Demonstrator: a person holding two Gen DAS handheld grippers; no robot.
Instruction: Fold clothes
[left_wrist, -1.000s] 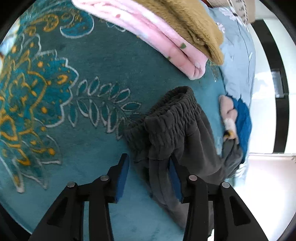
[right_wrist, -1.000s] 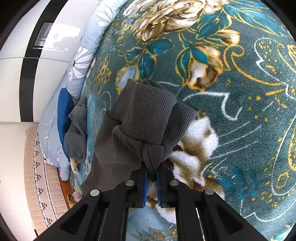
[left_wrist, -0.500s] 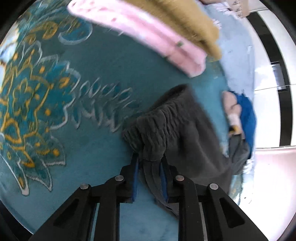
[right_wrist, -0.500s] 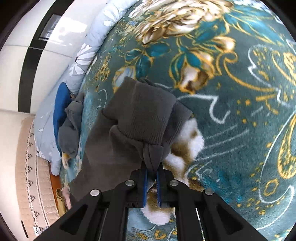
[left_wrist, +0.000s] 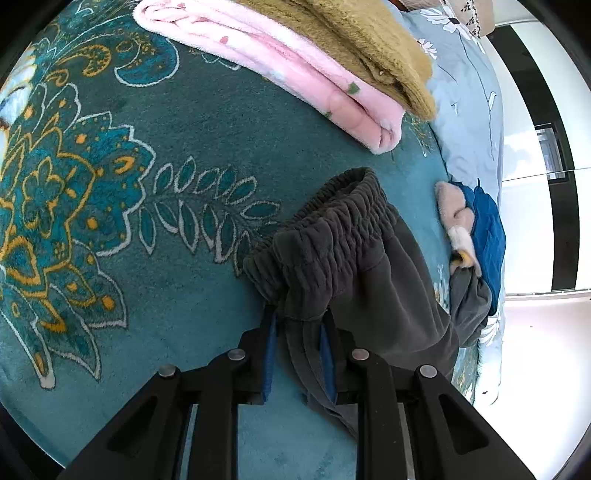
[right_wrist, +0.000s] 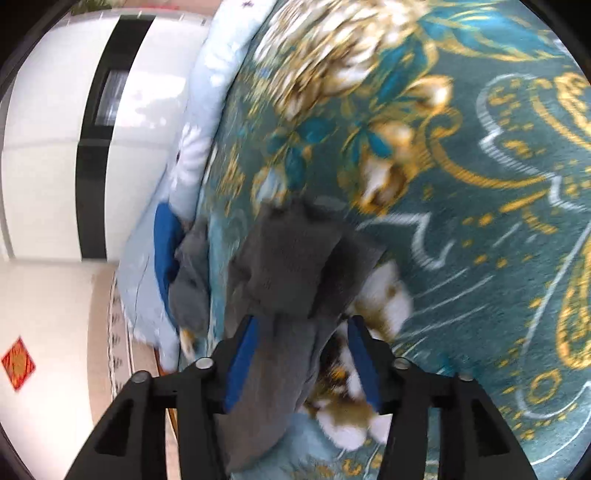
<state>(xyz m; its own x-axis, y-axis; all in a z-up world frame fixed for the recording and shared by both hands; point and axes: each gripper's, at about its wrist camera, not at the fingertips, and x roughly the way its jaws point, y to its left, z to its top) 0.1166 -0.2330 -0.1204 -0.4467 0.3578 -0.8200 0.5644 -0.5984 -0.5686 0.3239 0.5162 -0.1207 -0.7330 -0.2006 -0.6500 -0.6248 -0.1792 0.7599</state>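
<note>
Dark grey sweatpants (left_wrist: 351, 258) lie on a teal flowered blanket (left_wrist: 147, 129). Their gathered elastic waistband faces me in the left wrist view. My left gripper (left_wrist: 297, 332) is shut on the waistband's near edge, with thick cloth bunched between the blue pads. In the blurred right wrist view the ribbed cuff end of the sweatpants (right_wrist: 291, 258) is doubled over on the blanket (right_wrist: 461, 184). My right gripper (right_wrist: 303, 321) stands open around it, and both pads are apart from the cloth.
A folded pink blanket (left_wrist: 314, 74) with a mustard fleece (left_wrist: 351, 33) on top lies beyond the waistband. Light-blue bedding (left_wrist: 465, 92), a blue cloth (left_wrist: 487, 229) and a beige garment (left_wrist: 454, 214) mark the bed's edge. A white wall with black strips stands beyond.
The left gripper went from open to shut on the waistband. The right gripper, shut on the cuff half a second ago, has opened and let it go.
</note>
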